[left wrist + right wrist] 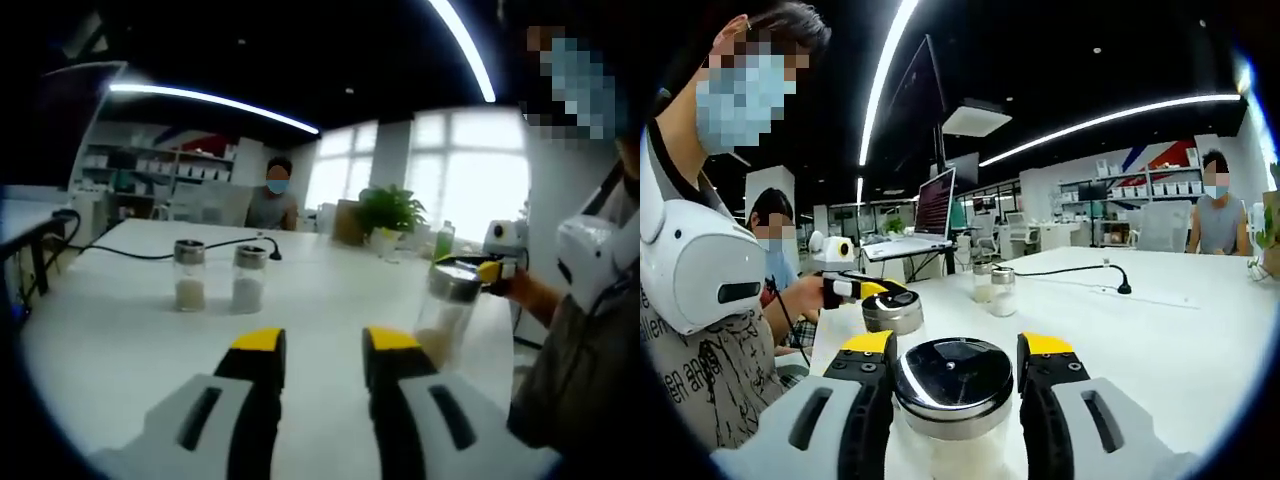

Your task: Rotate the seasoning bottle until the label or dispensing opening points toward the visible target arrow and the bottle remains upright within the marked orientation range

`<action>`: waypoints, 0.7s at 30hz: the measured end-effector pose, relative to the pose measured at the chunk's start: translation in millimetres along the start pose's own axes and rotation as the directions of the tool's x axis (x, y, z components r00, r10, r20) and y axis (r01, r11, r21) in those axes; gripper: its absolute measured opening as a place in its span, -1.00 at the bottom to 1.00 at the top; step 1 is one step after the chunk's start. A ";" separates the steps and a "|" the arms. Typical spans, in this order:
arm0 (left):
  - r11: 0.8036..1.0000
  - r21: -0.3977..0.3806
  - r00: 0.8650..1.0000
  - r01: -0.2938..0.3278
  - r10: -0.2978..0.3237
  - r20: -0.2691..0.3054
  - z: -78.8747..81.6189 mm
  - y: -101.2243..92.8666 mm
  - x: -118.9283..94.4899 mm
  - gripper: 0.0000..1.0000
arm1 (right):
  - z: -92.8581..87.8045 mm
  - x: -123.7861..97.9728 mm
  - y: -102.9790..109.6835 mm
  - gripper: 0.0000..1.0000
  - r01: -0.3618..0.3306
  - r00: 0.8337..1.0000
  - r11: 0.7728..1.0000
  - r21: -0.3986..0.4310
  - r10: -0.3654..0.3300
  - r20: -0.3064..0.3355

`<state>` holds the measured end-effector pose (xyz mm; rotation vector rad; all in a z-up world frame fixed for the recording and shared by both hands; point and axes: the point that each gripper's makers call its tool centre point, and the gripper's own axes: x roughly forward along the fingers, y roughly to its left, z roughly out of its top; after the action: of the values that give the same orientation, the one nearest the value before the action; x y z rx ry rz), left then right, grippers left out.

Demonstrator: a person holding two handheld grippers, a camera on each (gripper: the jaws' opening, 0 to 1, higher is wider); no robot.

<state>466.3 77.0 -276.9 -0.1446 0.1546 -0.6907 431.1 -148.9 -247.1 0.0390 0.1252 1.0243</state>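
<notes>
A glass seasoning bottle (953, 385) with a shiny metal lid and pale powder sits between the yellow-tipped jaws of my right gripper (953, 345), which press on both sides of its lid. In the left gripper view that seasoning bottle (447, 305) stands upright at the right, with the right gripper (485, 270) at its lid. My left gripper (322, 340) is open over the table with nothing between its jaws. Another lidded bottle (892, 312) stands just behind, near the left gripper (865, 288); I cannot tell whether they touch.
Two more seasoning bottles (189, 275) (248, 278) stand side by side mid-table (100, 330). A black cable (130, 255) runs behind them. A potted plant (388, 210) and a green bottle (444, 240) stand at the far edge. A laptop (935, 205) is further back.
</notes>
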 end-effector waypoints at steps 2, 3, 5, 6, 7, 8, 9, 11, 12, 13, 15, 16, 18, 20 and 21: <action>1.000 0.000 1.000 -0.001 0.001 -0.001 0.2 0.6 0.0 -0.36 | 0.0 0.4 0.8 -0.08 -0.005 1.000 1.000 0.003 0.005 0.002; 1.000 0.000 1.000 -0.002 0.002 -0.002 0.4 1.1 0.1 -0.36 | 0.0 0.6 0.9 -0.08 -0.006 1.000 1.000 0.001 0.006 0.002; 1.000 0.001 1.000 -0.004 0.004 -0.006 1.0 1.8 0.8 -0.36 | -0.1 0.5 0.6 -0.09 -0.007 1.000 1.000 -0.001 0.007 0.003; 1.000 0.003 1.000 -0.003 0.003 -0.007 1.4 1.7 1.2 -0.36 | -0.1 0.1 0.4 -0.09 -0.008 1.000 1.000 0.002 0.008 0.003; 1.000 0.004 1.000 -0.002 0.002 -0.008 1.7 1.4 1.4 -0.36 | -0.3 0.1 0.3 -0.09 -0.006 1.000 1.000 0.003 0.006 0.000; 1.000 0.005 1.000 -0.002 0.002 -0.008 2.0 1.4 1.8 -0.36 | -0.5 -0.3 0.2 -0.10 -0.007 1.000 1.000 0.001 0.007 -0.002; 1.000 0.004 1.000 -0.001 0.001 -0.008 1.9 1.0 2.5 -0.36 | -0.7 -0.5 0.1 -0.10 -0.009 1.000 1.000 0.001 0.009 -0.006; 1.000 0.005 1.000 -0.001 0.001 -0.011 1.1 0.2 3.9 -0.36 | -1.2 -0.9 0.0 -0.10 -0.020 1.000 1.000 0.004 0.020 -0.011; 1.000 0.006 1.000 -0.002 0.002 -0.013 0.6 -0.3 4.5 -0.36 | -1.4 -1.3 0.0 -0.10 -0.031 0.999 0.999 0.007 0.032 -0.014; 1.000 0.005 1.000 -0.001 0.001 -0.013 0.1 -0.8 4.7 -0.36 | -1.6 -1.4 0.1 -0.10 -0.035 0.999 0.999 0.008 0.036 -0.016; 1.000 0.005 1.000 -0.001 0.001 -0.014 -0.4 -2.1 5.0 -0.36 | -2.0 -2.1 0.5 -0.10 -0.050 0.999 0.999 0.010 0.050 -0.019; 1.000 0.005 1.000 0.001 0.000 -0.015 -0.7 -3.2 5.1 -0.36 | -2.1 -2.3 1.0 -0.10 -0.053 0.998 0.999 0.011 0.054 -0.020; 1.000 0.004 1.000 0.001 -0.001 -0.016 -1.0 -4.4 4.9 -0.36 | -2.3 -2.8 1.3 -0.10 -0.063 0.998 0.998 0.011 0.063 -0.018; 1.000 0.005 1.000 -0.001 0.001 -0.016 -0.8 -4.1 4.3 -0.36 | -2.2 -3.0 1.6 -0.10 -0.073 0.997 0.997 0.015 0.073 -0.014; 1.000 0.006 1.000 -0.003 0.003 -0.016 -0.6 -3.5 3.8 -0.36 | -2.2 -3.1 2.0 -0.10 -0.079 0.997 0.997 0.015 0.079 -0.014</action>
<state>466.9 71.8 -277.2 -0.1335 0.1679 -0.6891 427.5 -150.6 -248.8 0.0498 0.1449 1.1028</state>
